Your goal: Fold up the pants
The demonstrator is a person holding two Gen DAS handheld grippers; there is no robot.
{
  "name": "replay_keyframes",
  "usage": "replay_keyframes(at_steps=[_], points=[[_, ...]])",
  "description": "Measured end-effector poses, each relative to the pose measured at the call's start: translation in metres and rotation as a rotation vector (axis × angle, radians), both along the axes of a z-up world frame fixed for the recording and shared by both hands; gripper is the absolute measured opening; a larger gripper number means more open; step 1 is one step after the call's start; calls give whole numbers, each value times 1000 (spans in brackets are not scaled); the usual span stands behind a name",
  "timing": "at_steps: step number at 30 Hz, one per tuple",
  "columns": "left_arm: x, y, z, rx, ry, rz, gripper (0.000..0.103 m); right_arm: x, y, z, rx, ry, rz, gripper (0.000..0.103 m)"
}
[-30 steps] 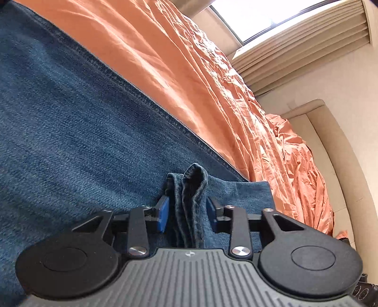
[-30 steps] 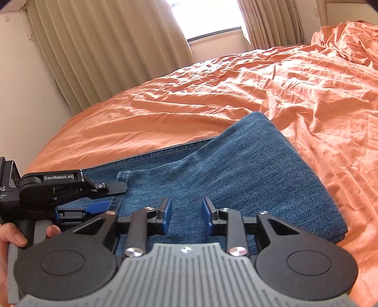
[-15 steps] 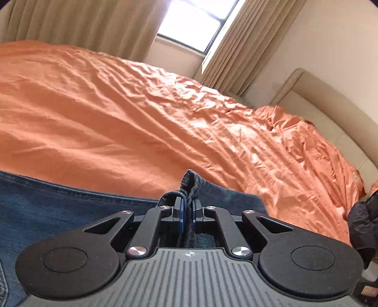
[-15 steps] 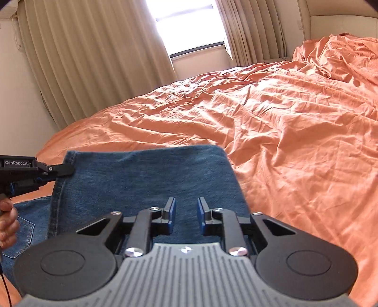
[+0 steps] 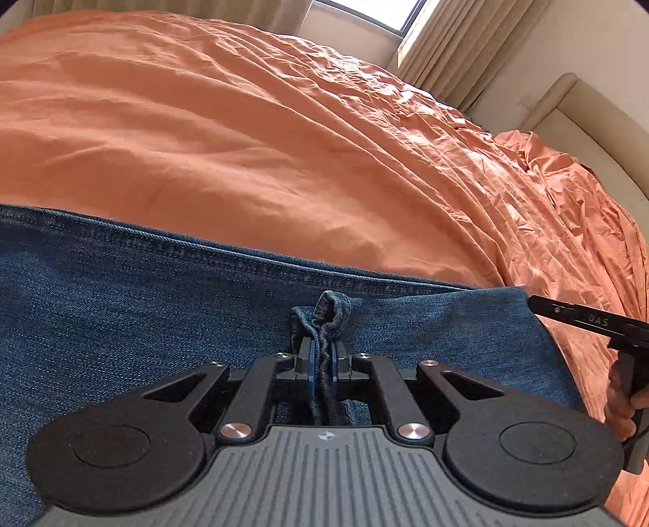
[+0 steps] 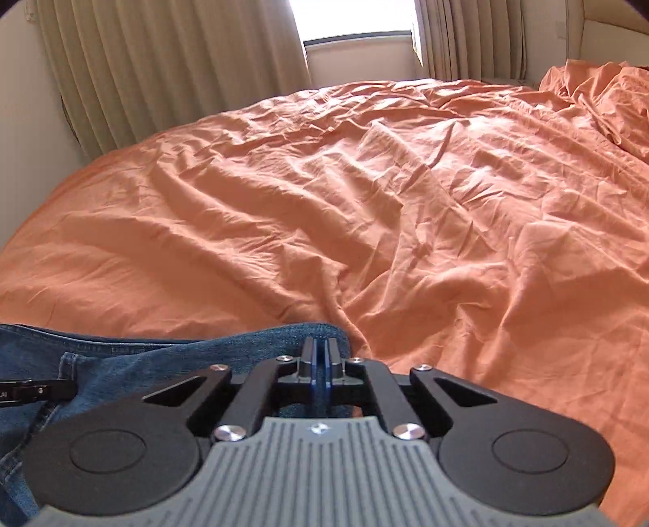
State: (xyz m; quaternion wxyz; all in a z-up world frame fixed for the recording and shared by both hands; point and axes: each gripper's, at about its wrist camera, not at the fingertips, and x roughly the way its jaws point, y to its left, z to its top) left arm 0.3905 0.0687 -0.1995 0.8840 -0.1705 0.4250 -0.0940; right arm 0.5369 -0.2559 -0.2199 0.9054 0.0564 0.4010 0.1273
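Orange bedding (image 6: 365, 211), heavily creased, covers the bed that serves as the work surface; beige curtains (image 6: 162, 69) and a bright window (image 6: 357, 18) stand behind it, and a padded headboard (image 5: 588, 117) runs along the far side.

Left gripper (image 5: 322, 360): clamped on a bunched ridge of denim, the blue pads pressing it from both sides, with a rolled hem or edge sticking up just beyond the tips. Right gripper (image 6: 320, 365): jaws brought fully together at the far edge of the denim. The left wrist view shows its tip reaching the cloth's corner, but neither view shows cloth between the pads, so a hold there cannot be confirmed. A person's hand (image 5: 622, 401) is visible on its handle.

Pants (image 5: 142, 308): blue jeans lying flat on the bedding, near the front edge of the bed, with a stitched seam running along the far side. A pocket and doubled layers in the right wrist view suggest at least one fold is already made.

Assessment: the step in hand appears to be lifting an edge to carry it over for the next fold. To do it well, both holds should take all layers, not the top one only. The right hold wants checking before any lift. Both ends should rise together and level, keeping the edge taut between them, then be laid square on the opposite edge. The soft, rumpled bedding may drag the lower layers out of line.
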Motion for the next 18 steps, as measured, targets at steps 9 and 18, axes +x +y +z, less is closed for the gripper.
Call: replay_keyframes(at_steps=[9, 18], points=[[-6, -10, 7, 82, -33, -19, 18, -8, 12, -1, -97, -13, 15, 0], [-63, -18, 37, 106, -53, -57, 22, -101, 2, 43, -99, -25, 132, 0]])
